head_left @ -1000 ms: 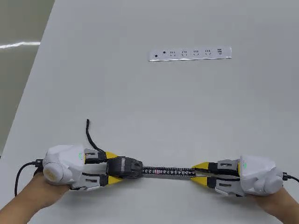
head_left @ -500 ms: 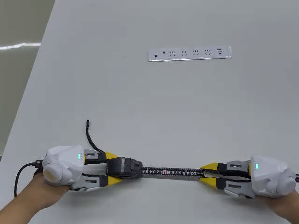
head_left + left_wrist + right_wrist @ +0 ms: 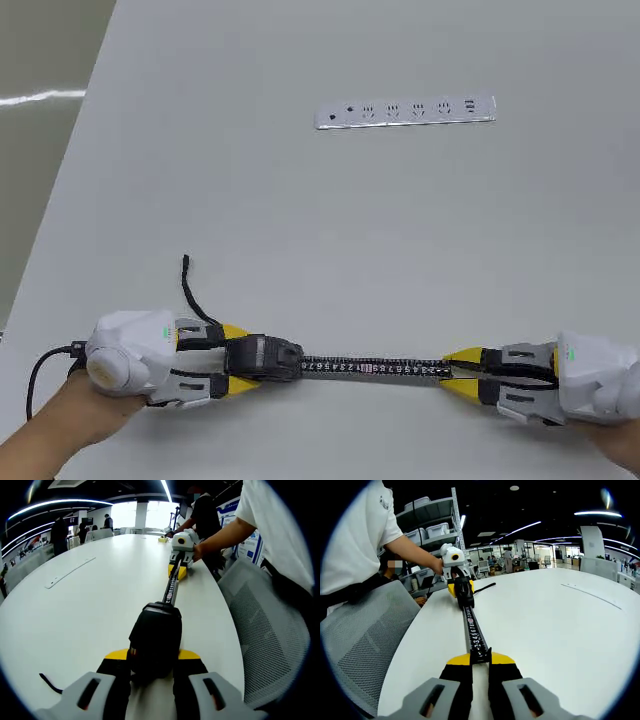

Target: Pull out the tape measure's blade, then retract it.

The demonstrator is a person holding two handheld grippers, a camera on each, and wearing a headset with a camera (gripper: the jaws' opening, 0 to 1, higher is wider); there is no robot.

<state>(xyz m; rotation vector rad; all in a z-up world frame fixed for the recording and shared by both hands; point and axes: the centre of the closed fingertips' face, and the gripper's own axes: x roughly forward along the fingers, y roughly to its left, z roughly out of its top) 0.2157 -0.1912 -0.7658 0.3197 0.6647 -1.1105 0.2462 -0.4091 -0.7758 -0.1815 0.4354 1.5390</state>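
- The tape measure (image 3: 265,358) lies on the white counter (image 3: 300,220) near its front edge, a black case with its blade (image 3: 375,368) drawn out flat toward the right.
- The left tongs (image 3: 243,360) are closed around the case, one yellow tip on each side of it. In the left gripper view the case (image 3: 156,637) sits snug between the tips of the left tongs (image 3: 154,655).
- The right tongs (image 3: 456,371) are pinched narrow on the free end of the blade. In the right gripper view the numbered blade (image 3: 474,632) runs from the tips of the right tongs (image 3: 480,659) straight to the case (image 3: 465,592).
- The blade looks taut and rests on or just above the counter; in the left gripper view it (image 3: 171,587) reaches away to the other tongs.
- A thin black cord (image 3: 190,290) curls on the counter just behind the left tongs.
- A white power strip (image 3: 405,112) lies well apart from the tape measure, toward the far side of the counter.
- A hand (image 3: 70,410) holds the left tongs at the counter's near edge.
- A grey mesh chair (image 3: 265,630) stands beside the counter near the person.
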